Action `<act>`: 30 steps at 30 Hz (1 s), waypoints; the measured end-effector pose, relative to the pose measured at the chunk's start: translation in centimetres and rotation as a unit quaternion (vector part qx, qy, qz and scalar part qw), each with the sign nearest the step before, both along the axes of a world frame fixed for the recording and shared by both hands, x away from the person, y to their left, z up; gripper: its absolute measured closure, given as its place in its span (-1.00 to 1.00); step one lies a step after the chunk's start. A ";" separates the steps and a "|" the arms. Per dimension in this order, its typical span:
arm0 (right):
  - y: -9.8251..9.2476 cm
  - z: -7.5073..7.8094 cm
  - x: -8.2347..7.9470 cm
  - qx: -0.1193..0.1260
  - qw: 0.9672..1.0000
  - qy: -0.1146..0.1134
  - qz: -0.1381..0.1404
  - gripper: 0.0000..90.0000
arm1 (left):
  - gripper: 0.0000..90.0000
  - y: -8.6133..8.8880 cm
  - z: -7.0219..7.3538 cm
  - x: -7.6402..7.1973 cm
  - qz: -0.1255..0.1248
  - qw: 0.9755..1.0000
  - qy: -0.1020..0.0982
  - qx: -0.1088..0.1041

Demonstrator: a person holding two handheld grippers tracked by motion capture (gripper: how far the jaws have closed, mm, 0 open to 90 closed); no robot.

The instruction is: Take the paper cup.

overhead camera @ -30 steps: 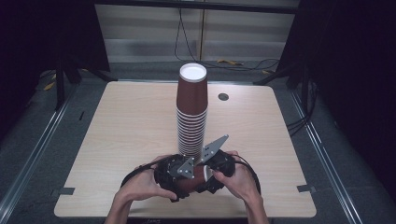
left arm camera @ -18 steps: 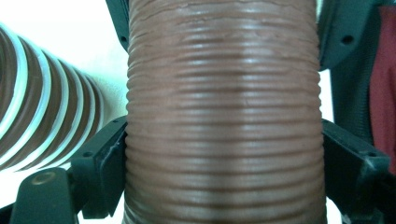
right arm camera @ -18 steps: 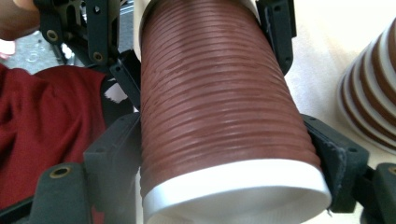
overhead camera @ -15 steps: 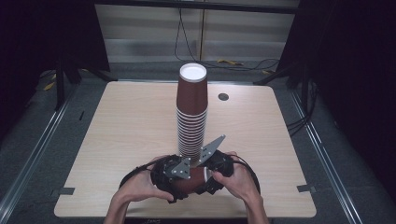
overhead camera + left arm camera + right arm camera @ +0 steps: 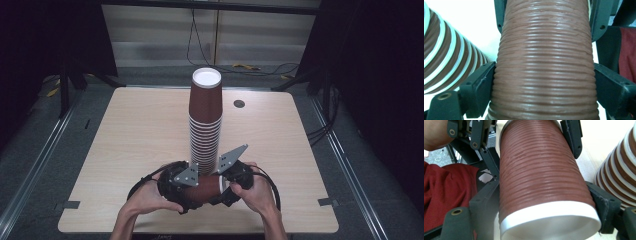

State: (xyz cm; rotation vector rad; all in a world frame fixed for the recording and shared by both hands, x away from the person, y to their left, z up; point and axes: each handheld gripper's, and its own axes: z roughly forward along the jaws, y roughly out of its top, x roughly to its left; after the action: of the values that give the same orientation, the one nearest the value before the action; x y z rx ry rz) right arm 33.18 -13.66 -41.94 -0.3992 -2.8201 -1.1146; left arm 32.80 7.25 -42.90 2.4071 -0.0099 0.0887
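1. A person's two hands are working at the near edge of a pale wooden table (image 5: 140,130), the left hand (image 5: 145,199) and the right hand (image 5: 255,189) each carrying a gripper.
2. A single brown ribbed paper cup (image 5: 205,187) is lying on its side between them, just off the near side of the stack, its white rim pointing right.
3. The left gripper (image 5: 544,75) is clamping the cup's narrower end, both black jaws pressing against the ribbed wall.
4. The right gripper (image 5: 544,202) is gripping the same cup near its white rim, jaws tight on either side.
5. A tall stack of upturned brown cups (image 5: 205,120) is standing near the table's middle, white rims banding its lower half.
6. A small dark round fitting (image 5: 239,103) is sitting in the tabletop, to the right of the stack toward the far edge.
7. Grey flooring is surrounding the table, with metal rails (image 5: 35,165) running along both sides, cables (image 5: 260,67) trailing on the floor beyond the far edge, and dark drapes closing in left and right.
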 end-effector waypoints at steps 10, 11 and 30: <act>-0.3 0.0 0.1 0.008 1.000 -0.005 0.001 -0.53 | -0.70 1.2 0.3 0.5 0.003 0.997 0.022 -0.080; -0.2 -0.1 0.1 -0.003 1.000 -0.006 -0.001 -0.53 | -0.63 1.4 0.5 0.5 0.000 0.995 0.022 -0.096; -3.1 -1.5 -0.3 0.046 0.997 -0.009 -0.063 -0.53 | -0.65 4.7 0.9 -0.4 0.058 0.973 -0.004 -0.222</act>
State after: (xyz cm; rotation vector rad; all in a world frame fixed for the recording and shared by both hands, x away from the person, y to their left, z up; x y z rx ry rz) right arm 32.92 -16.81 -43.48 -0.5684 -2.7793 -1.2713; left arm 32.38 11.94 -42.04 1.9586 0.1331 0.1392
